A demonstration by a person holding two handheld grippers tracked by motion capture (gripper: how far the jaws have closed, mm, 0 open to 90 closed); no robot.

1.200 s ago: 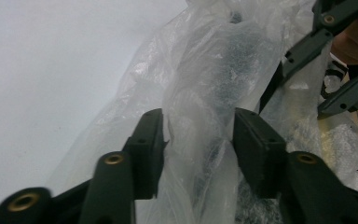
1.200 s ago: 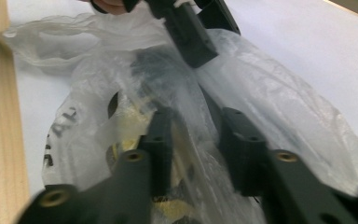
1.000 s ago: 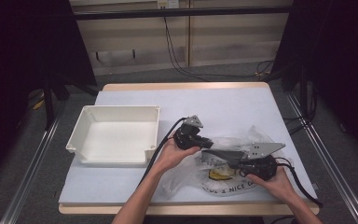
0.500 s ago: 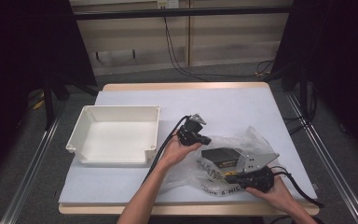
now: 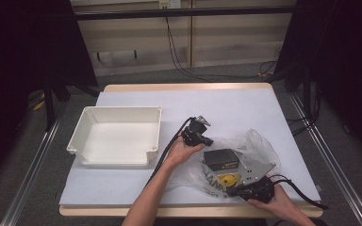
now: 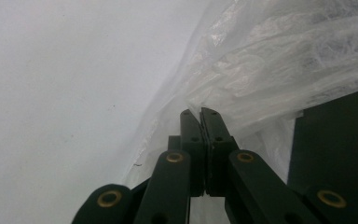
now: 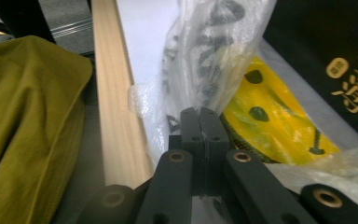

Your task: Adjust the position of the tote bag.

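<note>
With both grippers clamped on the clear plastic bag [image 5: 245, 157] at lower right of the high view, best to spread its mouth by drawing the two held edges apart, evenly and low over the surface [image 5: 245, 110], so that the film neither tears nor slips free. Worth keeping the pull slow: thin film, wrinkled, likely to slide out of a shallow pinch. Better too to lift only a little, or the contents may tip toward the wooden front edge [image 7: 116, 93], which lies just beside the right-hand grip.

Largest first. White surface across the middle of the high view, with a white empty tray [image 5: 118, 136] at centre left, well apart from the bag. Bag lying right of centre toward the bottom, printed with dark lettering. Inside it, a black box [image 5: 221, 159] with gold print and, just below it, a yellow packet [image 5: 227, 179] with dark spots.

Left forearm rising from the bottom centre, hand [image 5: 181, 151] turned palm up, left gripper [image 5: 206, 140] aimed to the right at the bag's upper left edge. Seen in the left gripper view, fingers [image 6: 191, 133] pressed together on a fold of film [image 6: 261, 74].

Right hand [image 5: 275, 203] low at the bottom right corner, right gripper [image 5: 231, 190] pointing leftward at the bag's near edge. Seen in the right gripper view, fingers [image 7: 191, 128] closed tight on a gathered strip of the printed film [image 7: 214, 51], yellow packet just to the right of them.
</note>
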